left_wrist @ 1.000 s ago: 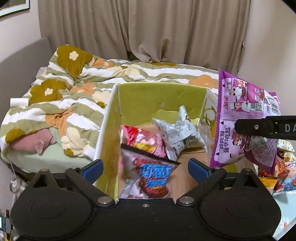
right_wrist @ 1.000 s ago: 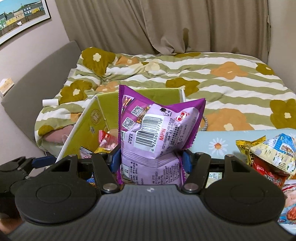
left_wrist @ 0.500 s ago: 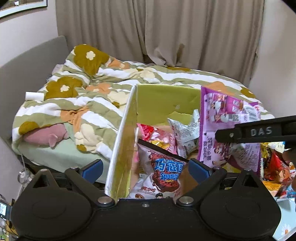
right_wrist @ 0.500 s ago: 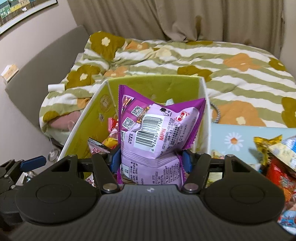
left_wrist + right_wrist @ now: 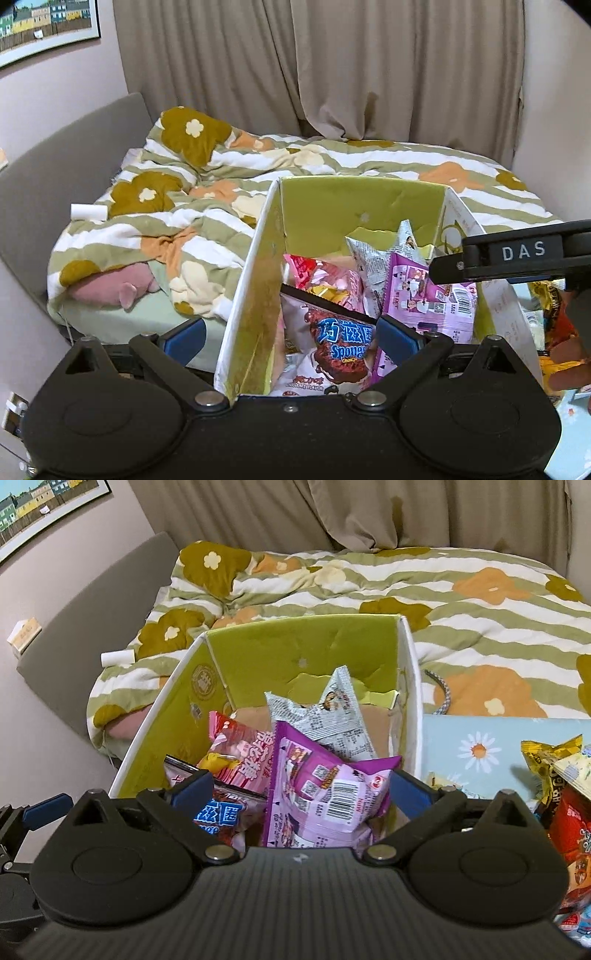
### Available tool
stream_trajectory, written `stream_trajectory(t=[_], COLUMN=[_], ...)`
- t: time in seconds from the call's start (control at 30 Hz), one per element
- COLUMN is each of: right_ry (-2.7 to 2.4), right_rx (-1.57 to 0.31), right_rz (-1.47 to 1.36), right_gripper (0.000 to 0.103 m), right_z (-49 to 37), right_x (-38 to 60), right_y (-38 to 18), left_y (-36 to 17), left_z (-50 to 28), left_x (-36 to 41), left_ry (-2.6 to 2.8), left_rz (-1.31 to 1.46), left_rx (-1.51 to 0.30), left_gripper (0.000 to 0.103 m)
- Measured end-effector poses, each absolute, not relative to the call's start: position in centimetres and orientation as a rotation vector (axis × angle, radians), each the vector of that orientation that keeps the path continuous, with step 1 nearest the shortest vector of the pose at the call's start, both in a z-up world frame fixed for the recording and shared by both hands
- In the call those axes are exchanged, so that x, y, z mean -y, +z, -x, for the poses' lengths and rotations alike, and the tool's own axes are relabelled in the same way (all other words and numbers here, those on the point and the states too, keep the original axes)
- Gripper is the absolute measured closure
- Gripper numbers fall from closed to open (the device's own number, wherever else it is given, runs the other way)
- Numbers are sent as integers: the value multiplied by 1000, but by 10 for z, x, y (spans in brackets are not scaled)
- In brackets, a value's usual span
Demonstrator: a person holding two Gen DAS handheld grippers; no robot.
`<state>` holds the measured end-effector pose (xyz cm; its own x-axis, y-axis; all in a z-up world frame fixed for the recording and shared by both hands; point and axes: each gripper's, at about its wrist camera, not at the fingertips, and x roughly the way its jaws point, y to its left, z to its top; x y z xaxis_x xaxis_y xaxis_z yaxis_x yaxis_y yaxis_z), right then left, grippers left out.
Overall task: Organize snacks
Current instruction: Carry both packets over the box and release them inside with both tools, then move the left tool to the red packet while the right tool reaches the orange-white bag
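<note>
Purple snack bag (image 5: 325, 794): glossy plastic film, crinkled. Box (image 5: 258, 642): smooth card, green inside, white-edged. Quilt (image 5: 207, 206): soft matt cloth. Curtain (image 5: 369, 66): matt woven cloth, folded. Right gripper (image 5: 299, 786): matt black plastic, blue pads, shiny metal pivot pins.

Purple snack bag (image 5: 325, 794), lime-green-lined box (image 5: 306, 646), green-striped floral quilt (image 5: 480, 590)
</note>
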<state>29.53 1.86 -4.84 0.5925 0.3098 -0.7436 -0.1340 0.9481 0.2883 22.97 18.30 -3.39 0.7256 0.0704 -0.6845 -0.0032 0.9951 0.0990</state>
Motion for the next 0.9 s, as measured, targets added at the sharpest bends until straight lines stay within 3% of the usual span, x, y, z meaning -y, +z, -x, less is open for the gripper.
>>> stream_trajectory(t=[0.9], right_ry=[148], right_rx=[-720], right_rz=[-197], right_gripper=[0], right_z=[-208], right_x=[2], right_y=[10], left_y=[-5], left_z=[-188], left_x=[-173], left_ry=[-95], left_rz=[-168], left_rx=[-657], left_gripper=[2])
